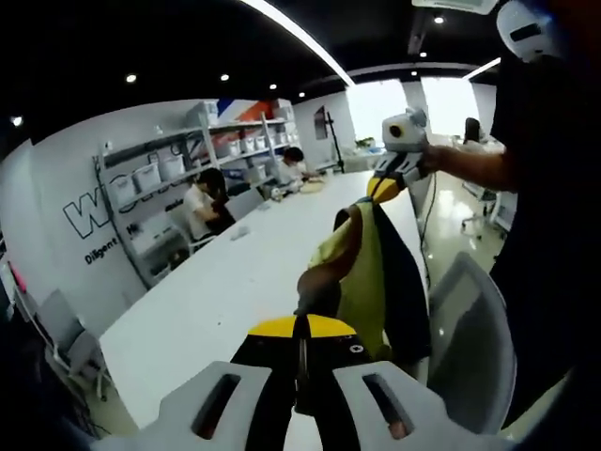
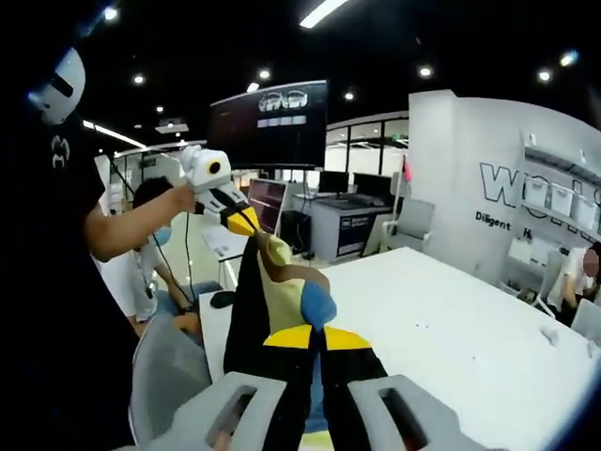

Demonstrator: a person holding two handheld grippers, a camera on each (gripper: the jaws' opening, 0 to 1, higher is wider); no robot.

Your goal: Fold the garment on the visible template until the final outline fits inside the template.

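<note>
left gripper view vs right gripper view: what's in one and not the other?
Left gripper view alone: wall shelving with storage bins and two seated people at the far end of the table.

Right gripper view alone: a dark overhead monitor, a blue patch on the cloth, and a seated person behind the holder's arm.

Shared: the white table, the yellow and dark garment held up between both grippers, each with jaws shut on it, and the grey chair.
</note>
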